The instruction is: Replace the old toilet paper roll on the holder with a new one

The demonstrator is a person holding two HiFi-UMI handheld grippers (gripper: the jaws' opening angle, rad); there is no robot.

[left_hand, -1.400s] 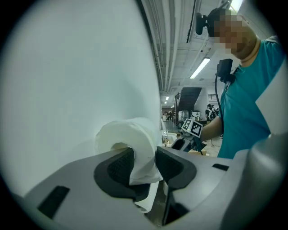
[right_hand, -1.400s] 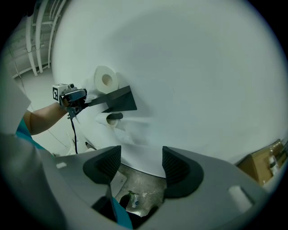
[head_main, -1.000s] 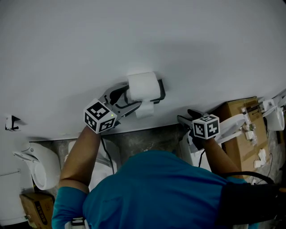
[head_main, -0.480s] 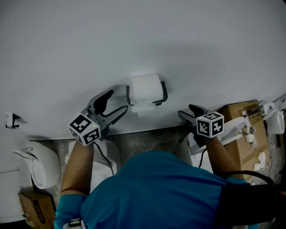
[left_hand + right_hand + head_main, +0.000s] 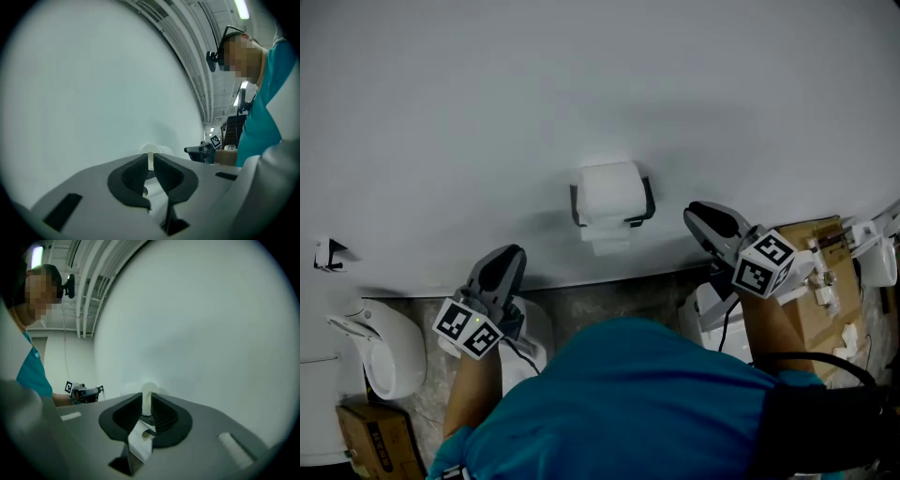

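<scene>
Left hand-held gripper (image 5: pixel 508 255), closing empty, below-left of roll (image 5: pixel 609 192)

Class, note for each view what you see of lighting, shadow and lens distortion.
Head view: dim, even light; the toilet paper roll casts a faint soft shadow on the wall. Left gripper view: fisheye bows the wall, corners go black, a ceiling lamp glares. Right gripper view: same bowing and black corners.

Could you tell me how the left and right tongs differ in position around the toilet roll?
In the head view, the left tongs sit below the roll, the right tongs about level with it. The left tongs are farther from it than the right tongs. Both are empty, jaws closing.
</scene>
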